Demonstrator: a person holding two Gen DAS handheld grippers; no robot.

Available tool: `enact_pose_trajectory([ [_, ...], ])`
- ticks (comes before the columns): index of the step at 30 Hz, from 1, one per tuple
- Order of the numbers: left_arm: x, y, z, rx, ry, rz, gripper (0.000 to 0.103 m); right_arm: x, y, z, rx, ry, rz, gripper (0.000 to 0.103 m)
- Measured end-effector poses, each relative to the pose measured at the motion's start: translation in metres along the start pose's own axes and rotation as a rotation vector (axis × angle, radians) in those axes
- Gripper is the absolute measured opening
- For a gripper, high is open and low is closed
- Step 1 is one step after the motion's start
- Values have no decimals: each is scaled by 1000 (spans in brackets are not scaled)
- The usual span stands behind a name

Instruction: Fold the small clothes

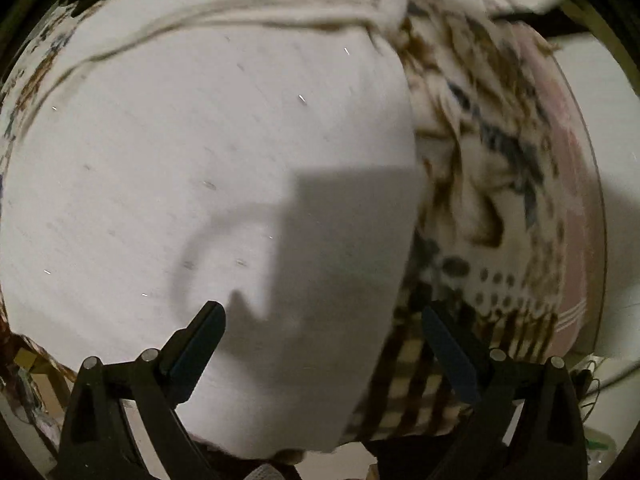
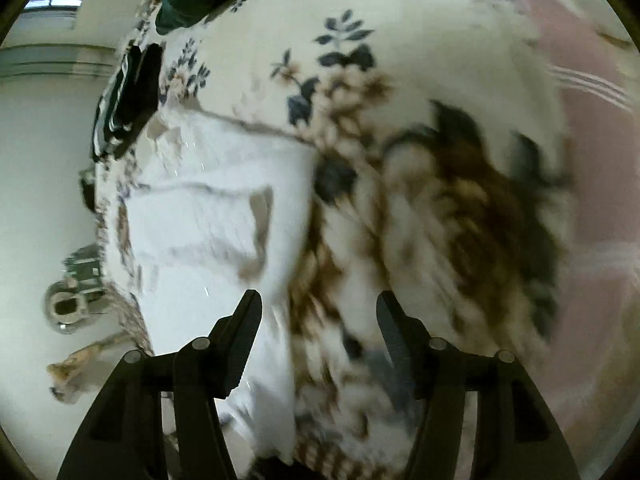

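A white garment (image 1: 208, 152) lies spread flat on a flower-patterned cloth (image 1: 480, 184), with a folded band along its far edge. My left gripper (image 1: 324, 320) is open and empty, hovering above the garment's near right edge; its shadow falls on the white fabric. In the right wrist view the same white garment (image 2: 216, 216) lies left of centre on the patterned cloth (image 2: 440, 208). My right gripper (image 2: 320, 312) is open and empty above the garment's right edge. The right view is blurred by motion.
A pink striped fabric (image 2: 580, 128) lies at the right beyond the patterned cloth, and shows in the left wrist view (image 1: 568, 208) too. Dark folded clothing (image 2: 128, 96) sits at the cloth's far left edge. A metal object (image 2: 66, 308) stands on the pale floor.
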State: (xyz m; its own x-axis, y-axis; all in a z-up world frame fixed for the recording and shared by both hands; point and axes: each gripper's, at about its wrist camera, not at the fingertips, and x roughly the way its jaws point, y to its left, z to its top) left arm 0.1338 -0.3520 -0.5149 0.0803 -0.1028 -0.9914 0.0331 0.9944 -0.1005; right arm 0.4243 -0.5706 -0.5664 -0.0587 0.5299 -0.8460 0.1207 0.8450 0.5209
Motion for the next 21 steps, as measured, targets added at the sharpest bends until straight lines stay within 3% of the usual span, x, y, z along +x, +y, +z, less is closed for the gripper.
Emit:
enact_pose_trajectory([
  [7, 34, -27, 1, 34, -11, 97, 100, 90, 0, 68, -15, 79, 80, 73],
  [13, 37, -31, 7, 25, -29, 113, 100, 101, 9, 68, -17, 78, 213, 75],
  [15, 27, -17, 6, 9, -45, 108, 100, 88, 15, 62, -30, 20, 20, 75],
  [18, 13, -3, 13, -38, -81, 131, 100, 55, 30, 44, -101, -119, -70, 75],
  [19, 7, 6, 16, -68, -89, 132, 100, 48, 35, 37, -113, -138, -86, 75],
  [21, -1, 16, 22, -102, -100, 140, 100, 48, 42, 30, -93, -109, -30, 75],
])
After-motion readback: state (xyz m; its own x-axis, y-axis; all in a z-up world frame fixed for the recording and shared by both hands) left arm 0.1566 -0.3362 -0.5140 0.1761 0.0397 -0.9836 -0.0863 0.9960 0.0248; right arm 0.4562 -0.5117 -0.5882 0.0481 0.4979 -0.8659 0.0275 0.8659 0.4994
